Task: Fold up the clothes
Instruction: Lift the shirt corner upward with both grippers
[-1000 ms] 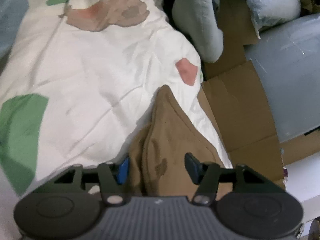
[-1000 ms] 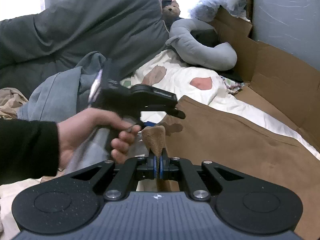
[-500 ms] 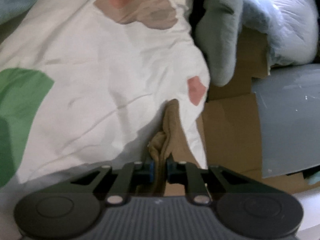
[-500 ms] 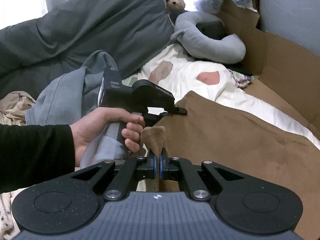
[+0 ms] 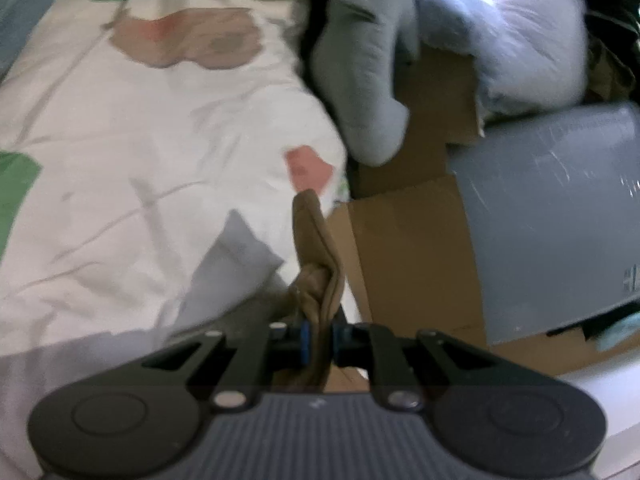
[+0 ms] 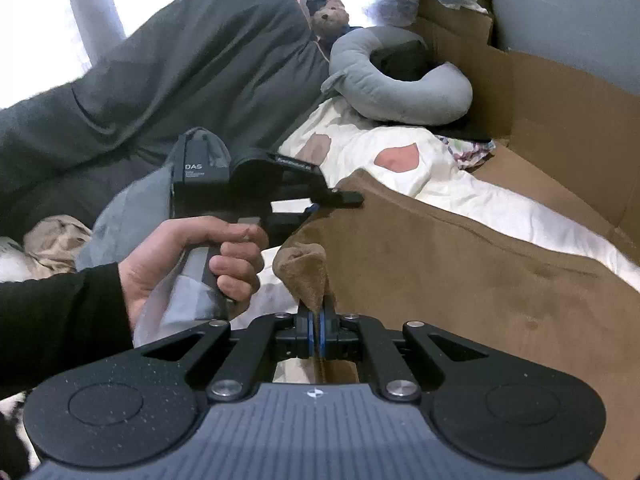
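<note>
A brown garment point(image 6: 460, 280) lies spread over the white patterned duvet point(image 6: 500, 204). My right gripper point(image 6: 318, 320) is shut on a bunched corner of it, close to the camera. A bare hand point(image 6: 192, 256) with a black sleeve holds my left gripper point(image 6: 332, 199), which pinches the garment's far edge a little above the bed. In the left wrist view, my left gripper point(image 5: 319, 330) is shut on a raised fold of the brown garment point(image 5: 316, 248), which stands up between the blue pads. The picture there is blurred.
A grey neck pillow point(image 6: 400, 92) and a teddy bear point(image 6: 328, 20) lie at the head of the bed. Cardboard point(image 6: 560, 120) lines the right side against a grey wall. A dark grey blanket point(image 6: 180, 60) and a grey-blue garment point(image 6: 132, 216) are piled on the left.
My left gripper went from open around the brown fold to shut on it, then lifted it off the duvet. My right gripper kept its grip and shifted along with the corner.
</note>
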Demonstrator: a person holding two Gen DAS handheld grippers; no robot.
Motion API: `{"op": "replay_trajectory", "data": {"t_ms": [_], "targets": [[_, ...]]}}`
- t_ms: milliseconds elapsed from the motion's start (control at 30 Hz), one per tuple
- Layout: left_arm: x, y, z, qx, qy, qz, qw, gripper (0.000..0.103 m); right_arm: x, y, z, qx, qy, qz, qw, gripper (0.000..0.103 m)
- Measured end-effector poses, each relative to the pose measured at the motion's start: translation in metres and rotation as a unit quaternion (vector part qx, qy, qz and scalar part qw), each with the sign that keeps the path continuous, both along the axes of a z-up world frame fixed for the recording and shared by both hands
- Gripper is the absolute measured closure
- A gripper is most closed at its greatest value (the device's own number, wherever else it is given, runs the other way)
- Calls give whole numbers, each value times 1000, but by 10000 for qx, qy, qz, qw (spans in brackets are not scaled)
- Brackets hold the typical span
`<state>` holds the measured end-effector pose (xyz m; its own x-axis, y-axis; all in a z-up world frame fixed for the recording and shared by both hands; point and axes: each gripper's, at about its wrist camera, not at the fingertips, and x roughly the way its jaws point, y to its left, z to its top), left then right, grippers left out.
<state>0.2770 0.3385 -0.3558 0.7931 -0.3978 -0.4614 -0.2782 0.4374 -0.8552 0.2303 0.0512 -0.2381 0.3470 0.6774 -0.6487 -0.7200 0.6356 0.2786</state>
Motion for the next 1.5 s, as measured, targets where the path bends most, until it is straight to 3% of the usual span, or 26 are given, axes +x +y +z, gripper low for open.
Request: {"op": "replay_trajectory", "data": {"t_ms": [133,667,1167,1500], "targets": [[9,-15,13,153,22,-64,9999,94,-4,-16,6,48,-58,130,9999,102],[29,-74,72,899,223,-502,9944,95,2,-94,4,788,385,-704,9937,102],[52,-126,90,1285,236,-839,9879,95,12,-146,-5,1069,405,-1186,9863,102],[71,-173,97,1226,136,-1245,9845,95,3,-181,-8,1261,430,-1405,9811,102]]}}
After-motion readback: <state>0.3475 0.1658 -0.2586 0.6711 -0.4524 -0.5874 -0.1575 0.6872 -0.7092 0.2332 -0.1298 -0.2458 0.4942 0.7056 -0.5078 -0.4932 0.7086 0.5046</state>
